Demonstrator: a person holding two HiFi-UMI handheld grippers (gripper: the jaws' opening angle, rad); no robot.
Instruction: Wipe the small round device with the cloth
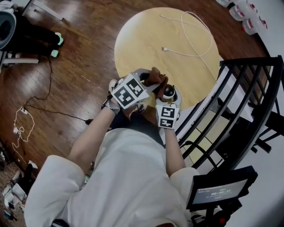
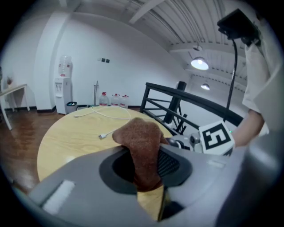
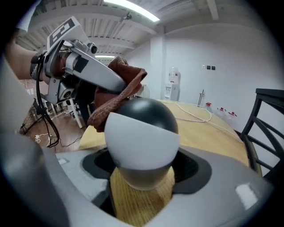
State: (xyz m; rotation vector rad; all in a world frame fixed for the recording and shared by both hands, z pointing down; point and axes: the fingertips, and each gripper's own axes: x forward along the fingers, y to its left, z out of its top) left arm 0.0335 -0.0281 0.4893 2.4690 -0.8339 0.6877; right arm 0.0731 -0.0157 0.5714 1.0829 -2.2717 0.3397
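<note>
My right gripper (image 3: 143,175) is shut on the small round device (image 3: 142,142), a white ball with a dark grey top. It is held just above the near edge of the round wooden table (image 1: 146,40). The device (image 1: 168,91) also shows in the head view. My left gripper (image 2: 148,170) is shut on a brown cloth (image 2: 142,148). The cloth (image 3: 117,91) lies against the device's upper left side, and its bunched end (image 1: 155,77) shows between the two grippers.
A white cable (image 1: 191,37) lies coiled on the far half of the table. A black metal railing (image 1: 239,102) stands close on the right. Wires (image 1: 26,122) trail on the wooden floor at the left. Water bottles (image 1: 248,13) stand at the far right.
</note>
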